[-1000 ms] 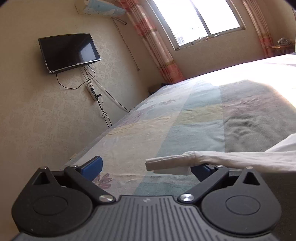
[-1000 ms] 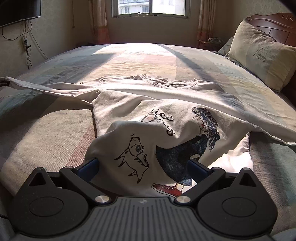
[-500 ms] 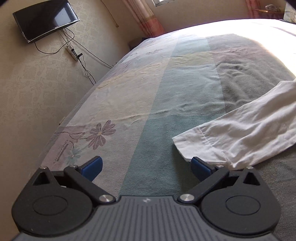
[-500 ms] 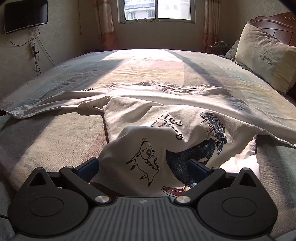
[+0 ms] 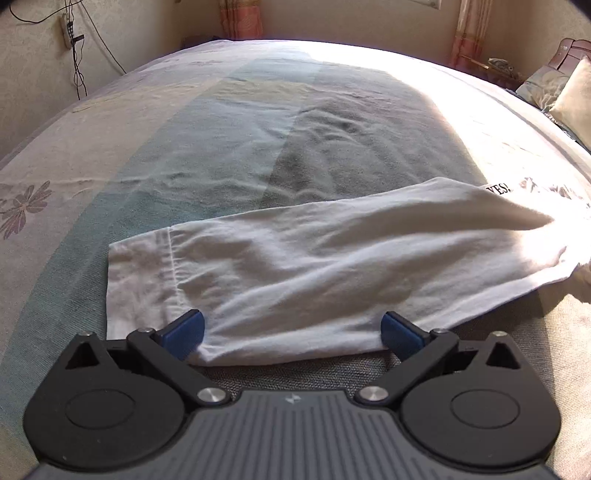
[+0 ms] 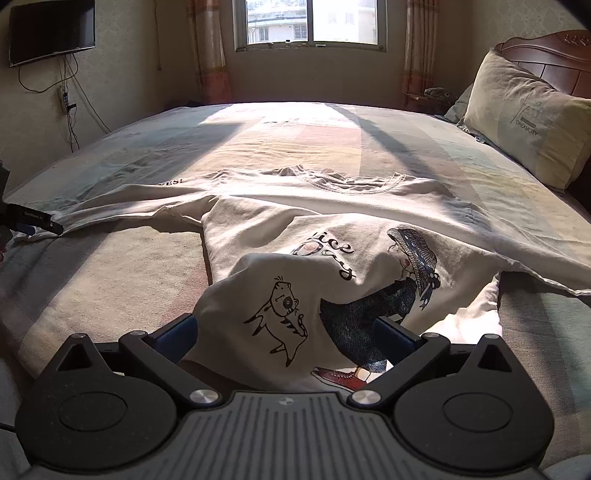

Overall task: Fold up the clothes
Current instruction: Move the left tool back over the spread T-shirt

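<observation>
Garment position: a white long-sleeved shirt [image 6: 332, 236] lies spread across the bedspread [image 6: 110, 280], collar toward the far side, near the window [image 6: 314, 22]. The printed front, showing a cartoon cat and a figure in a hat, is bunched into a raised fold at the near edge.

Left gripper [image 5: 291, 332]: jaws spread wide. The blue fingertips [image 5: 184, 330] sit on either side of the near hem of the sleeve [image 5: 314, 266]. The sleeve lies flat on the bedspread, cuff to the left, and runs right toward the shirt body. The fabric passes between the pads, but they are not closed on it; whether either pad touches the cloth cannot be told.

Right gripper [image 6: 284, 336]: jaws also spread wide. The raised fold of the printed front sits between the two blue pads and partly covers the space between them. Neither pad is pressed against the fold.

In the right wrist view, the left gripper [image 6: 37, 221] appears at the far left edge, at the end of the same sleeve.

Surroundings: a pillow [image 6: 524, 125] leans against the wooden headboard [image 6: 546, 48] at the right. A wall-mounted television [image 6: 51, 31] hangs at the far left, with cables below it.
</observation>
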Demonstrator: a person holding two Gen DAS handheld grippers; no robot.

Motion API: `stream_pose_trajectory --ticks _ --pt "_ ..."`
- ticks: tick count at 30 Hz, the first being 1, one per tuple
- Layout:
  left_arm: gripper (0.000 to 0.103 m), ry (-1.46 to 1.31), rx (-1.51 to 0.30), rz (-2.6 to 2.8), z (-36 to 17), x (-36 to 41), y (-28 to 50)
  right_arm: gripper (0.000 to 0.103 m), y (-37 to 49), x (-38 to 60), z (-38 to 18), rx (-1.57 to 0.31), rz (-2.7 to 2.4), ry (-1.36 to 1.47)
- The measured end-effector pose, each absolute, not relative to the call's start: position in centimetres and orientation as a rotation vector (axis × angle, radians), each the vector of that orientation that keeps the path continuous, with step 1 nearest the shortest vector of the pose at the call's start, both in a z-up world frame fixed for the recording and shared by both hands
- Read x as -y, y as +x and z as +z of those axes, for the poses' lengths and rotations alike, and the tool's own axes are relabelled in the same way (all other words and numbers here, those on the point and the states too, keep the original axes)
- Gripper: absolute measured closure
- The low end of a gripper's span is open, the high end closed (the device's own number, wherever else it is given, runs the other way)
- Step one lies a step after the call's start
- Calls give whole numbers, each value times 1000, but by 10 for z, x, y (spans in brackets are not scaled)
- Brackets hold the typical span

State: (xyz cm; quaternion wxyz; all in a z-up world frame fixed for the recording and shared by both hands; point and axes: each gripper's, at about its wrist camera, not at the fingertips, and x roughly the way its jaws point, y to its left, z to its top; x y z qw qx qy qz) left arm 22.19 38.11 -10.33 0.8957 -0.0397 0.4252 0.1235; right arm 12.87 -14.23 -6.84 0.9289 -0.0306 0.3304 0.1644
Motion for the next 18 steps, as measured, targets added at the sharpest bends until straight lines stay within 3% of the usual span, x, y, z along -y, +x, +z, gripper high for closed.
stream_pose_trajectory --ticks 8,18 --pt "1 140 -856 200 -71 -326 197 0 128 157 -71 -676 327 -25" --pt "1 227 -752 -164 -5 -167 193 0 127 182 -106 -713 304 8"
